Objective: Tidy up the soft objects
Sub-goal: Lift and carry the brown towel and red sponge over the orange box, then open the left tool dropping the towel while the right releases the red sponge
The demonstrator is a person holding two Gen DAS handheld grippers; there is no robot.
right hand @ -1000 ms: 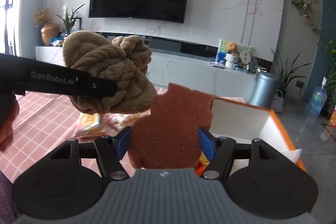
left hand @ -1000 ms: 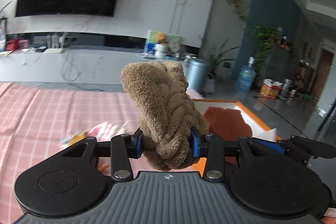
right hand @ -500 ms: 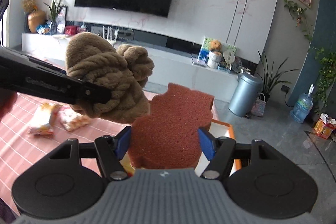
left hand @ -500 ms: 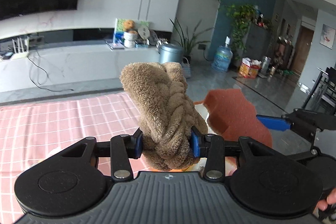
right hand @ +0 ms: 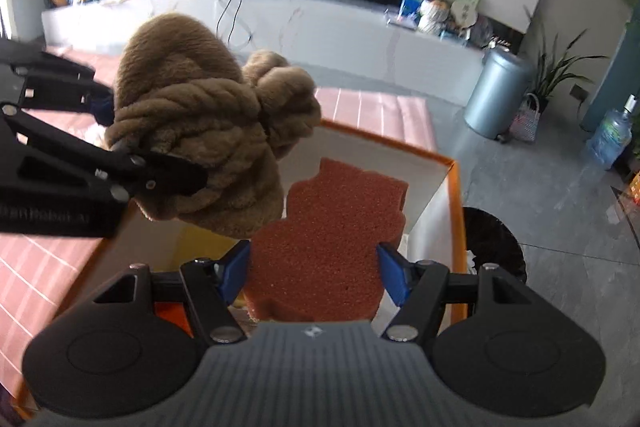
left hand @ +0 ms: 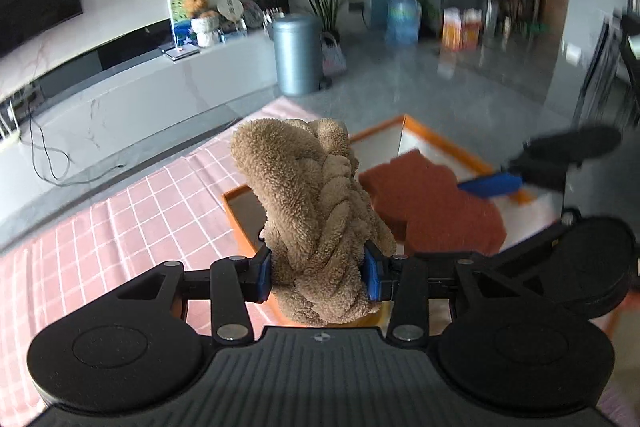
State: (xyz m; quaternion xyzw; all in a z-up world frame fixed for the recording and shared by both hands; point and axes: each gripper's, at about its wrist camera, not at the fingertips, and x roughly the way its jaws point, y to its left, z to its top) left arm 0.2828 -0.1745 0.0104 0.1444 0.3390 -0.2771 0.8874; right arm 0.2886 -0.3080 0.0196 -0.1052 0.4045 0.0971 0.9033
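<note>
Your left gripper (left hand: 318,273) has its jaws pinching a tan plush knotted toy (left hand: 312,211), the blue pads pressed into its lower part from both sides while the twisted, rope-like body stands up and away from you. Your right gripper (right hand: 314,273) has its jaws pinching a rust-brown sponge (right hand: 332,239) cut in a figure shape, held upright by its lower edges.

Both soft things hang in the air over an orange-rimmed box (right hand: 454,187) with pale inner walls. In the right wrist view the plush toy sits to the left of the sponge and slightly farther off, just beside it (whether the two touch you cannot tell). In the left wrist view the sponge appears to the right of the toy, above the box's open inside.

The box stands on a desk covered with a pink checked cloth (left hand: 132,211), which stretches off to the left. Something yellow (right hand: 200,243) lies inside the box, low at its near left, too hidden to name.

Beyond the desk, a grey floor runs to a long white cabinet (left hand: 132,99) on the far wall, with a grey metal bin (left hand: 298,55) at its right end and a blue water bottle (left hand: 402,19) farther right.
</note>
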